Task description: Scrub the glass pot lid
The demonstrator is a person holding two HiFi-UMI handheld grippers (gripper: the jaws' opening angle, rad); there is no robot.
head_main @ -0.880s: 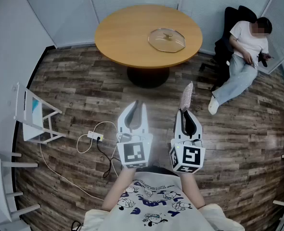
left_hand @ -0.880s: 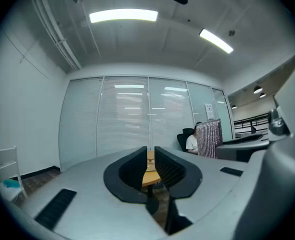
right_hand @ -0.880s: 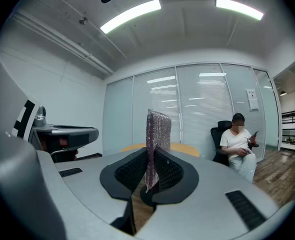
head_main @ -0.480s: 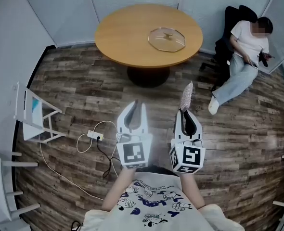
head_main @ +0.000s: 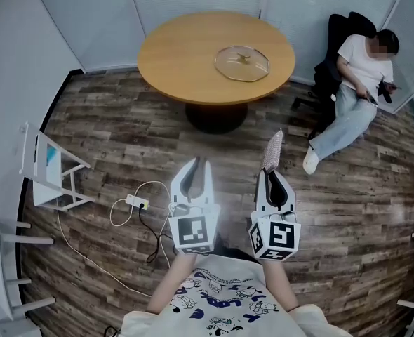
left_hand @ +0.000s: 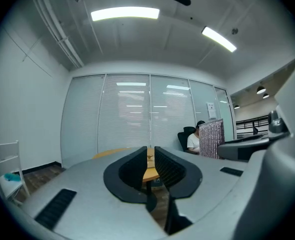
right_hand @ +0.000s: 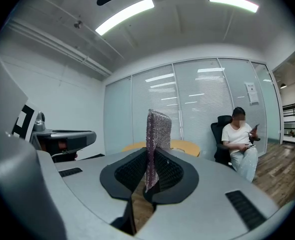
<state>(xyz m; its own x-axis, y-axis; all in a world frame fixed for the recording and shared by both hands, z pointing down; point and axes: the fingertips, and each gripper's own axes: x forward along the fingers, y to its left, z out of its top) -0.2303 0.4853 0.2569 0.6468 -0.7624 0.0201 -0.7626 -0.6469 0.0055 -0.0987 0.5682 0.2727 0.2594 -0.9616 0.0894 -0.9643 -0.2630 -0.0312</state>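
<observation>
The glass pot lid (head_main: 241, 62) lies flat on the right half of the round wooden table (head_main: 181, 49), well ahead of both grippers. Over the wood floor in front of the person, my left gripper (head_main: 198, 163) is held out, its jaws shut with nothing between them (left_hand: 150, 151). My right gripper (head_main: 270, 173) is shut on a silvery-pink mesh scrub pad (head_main: 272, 148), which stands upright out of the jaws (right_hand: 157, 129). Past the jaws the table's edge (right_hand: 186, 145) shows in the right gripper view. Neither gripper is near the lid.
A person (head_main: 360, 67) sits in a black chair (head_main: 331, 48) right of the table. A white rack (head_main: 50, 168) stands at the left. A power strip with its cable (head_main: 134, 201) lies on the floor. Glass walls with blinds close the room behind the table.
Both grippers sit slightly lower in the head view and the table has shifted a little in frame. The right gripper still holds the scrub pad.
</observation>
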